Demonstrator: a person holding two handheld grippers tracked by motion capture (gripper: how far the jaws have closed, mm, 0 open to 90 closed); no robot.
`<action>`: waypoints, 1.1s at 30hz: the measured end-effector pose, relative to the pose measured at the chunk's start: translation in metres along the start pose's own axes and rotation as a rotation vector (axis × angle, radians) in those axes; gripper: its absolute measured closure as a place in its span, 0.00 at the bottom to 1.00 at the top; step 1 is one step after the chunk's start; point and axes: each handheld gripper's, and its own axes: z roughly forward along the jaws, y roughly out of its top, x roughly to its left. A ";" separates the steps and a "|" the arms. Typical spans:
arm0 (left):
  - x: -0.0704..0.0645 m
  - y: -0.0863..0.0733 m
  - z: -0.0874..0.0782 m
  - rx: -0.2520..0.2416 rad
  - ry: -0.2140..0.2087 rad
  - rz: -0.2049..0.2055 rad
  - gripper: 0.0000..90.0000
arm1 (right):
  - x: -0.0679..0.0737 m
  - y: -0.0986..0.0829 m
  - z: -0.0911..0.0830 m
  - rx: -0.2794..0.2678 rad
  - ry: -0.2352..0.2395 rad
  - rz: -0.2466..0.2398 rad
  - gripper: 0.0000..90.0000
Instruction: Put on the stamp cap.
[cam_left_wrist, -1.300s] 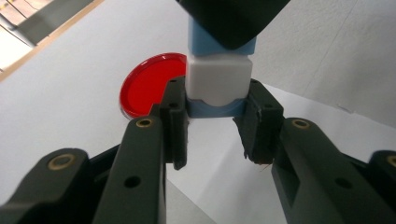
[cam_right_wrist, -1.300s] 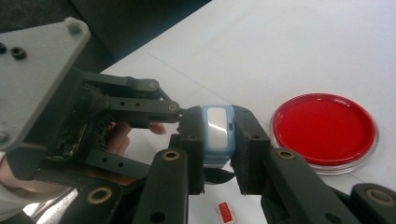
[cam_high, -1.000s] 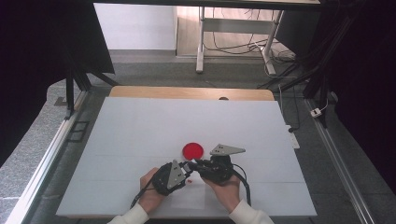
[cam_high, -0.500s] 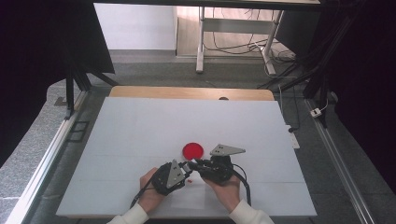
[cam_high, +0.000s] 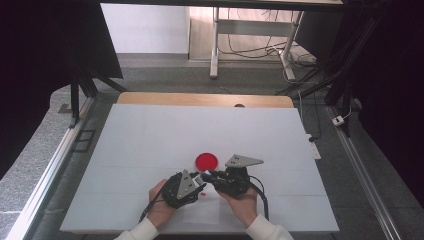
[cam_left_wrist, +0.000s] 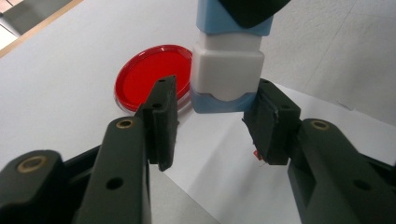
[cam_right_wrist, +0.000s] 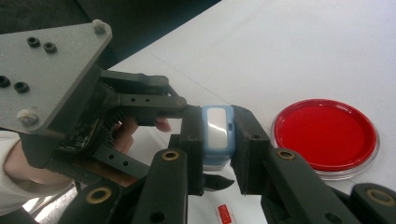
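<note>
Near the table's (cam_high: 150, 150) front edge, the right claw (cam_right_wrist: 217, 135) grips a blue-white stamp (cam_right_wrist: 215, 133) between the left claw's (cam_left_wrist: 215, 116) parted jaws.

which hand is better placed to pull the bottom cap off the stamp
Left. Its open tongs already flank the stamp's blue bottom cap, while the right tongs are shut on the stamp body beside the red ink pad.

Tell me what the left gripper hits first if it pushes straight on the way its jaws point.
Most likely the blue-and-white stamp, which stands just ahead between the left gripper's open jaws, held by the right gripper. The red ink pad lies beyond, off to one side.
</note>
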 end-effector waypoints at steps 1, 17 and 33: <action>0.000 0.000 0.000 -0.003 -0.003 0.000 0.60 | 0.000 0.000 0.000 -0.001 0.001 -0.001 0.83; 0.012 -0.005 -0.010 0.001 -0.028 -0.101 0.33 | -0.004 0.004 -0.007 -0.021 -0.013 -0.011 0.83; 0.044 -0.040 -0.059 0.033 -0.013 -0.198 0.30 | -0.017 0.011 -0.019 -0.024 -0.076 -0.069 0.83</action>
